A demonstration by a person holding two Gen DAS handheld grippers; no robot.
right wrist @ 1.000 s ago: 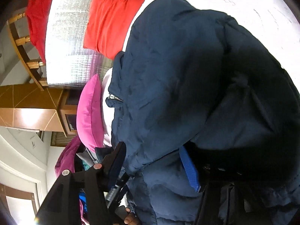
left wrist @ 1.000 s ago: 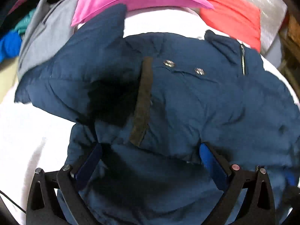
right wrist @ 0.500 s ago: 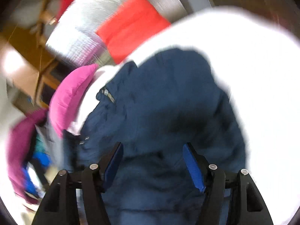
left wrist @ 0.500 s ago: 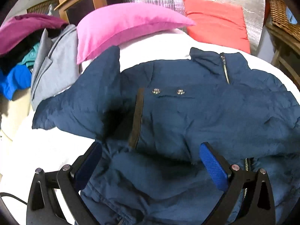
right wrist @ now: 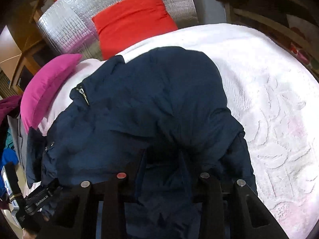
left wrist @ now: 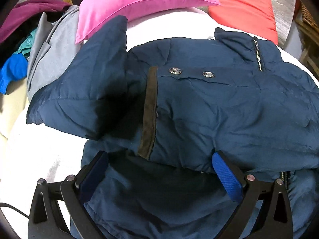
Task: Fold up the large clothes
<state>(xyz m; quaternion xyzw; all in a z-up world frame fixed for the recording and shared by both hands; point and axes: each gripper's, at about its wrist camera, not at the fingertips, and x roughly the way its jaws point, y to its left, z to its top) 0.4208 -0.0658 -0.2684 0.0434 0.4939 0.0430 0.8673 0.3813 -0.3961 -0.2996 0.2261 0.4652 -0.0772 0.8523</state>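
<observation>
A navy padded jacket (left wrist: 209, 109) lies on the white bedspread (left wrist: 30, 155), collar and zip toward the pillows, one sleeve (left wrist: 85, 91) spread to the left. A brown-trimmed cuff (left wrist: 148, 111) lies across the chest below two snaps. My left gripper (left wrist: 159, 172) hangs just above the jacket's lower part, open wide, with cloth under it but not pinched. In the right wrist view the jacket (right wrist: 149, 103) is heaped up. My right gripper (right wrist: 171, 165) is closing, and a bunched fold of the jacket fills the gap between its fingers and hides the pads.
A pink pillow (left wrist: 139, 2) and a red pillow (left wrist: 245, 8) lie at the head of the bed by a silver foil panel (right wrist: 65, 23). A pile of grey, maroon and blue clothes (left wrist: 45, 45) sits at the left. White bedspread (right wrist: 269, 109) extends right of the jacket.
The right wrist view has rolled upright and lifted a little, and its jaws have narrowed onto jacket cloth. The left gripper stays open over the jacket, pulling back, then returning.
</observation>
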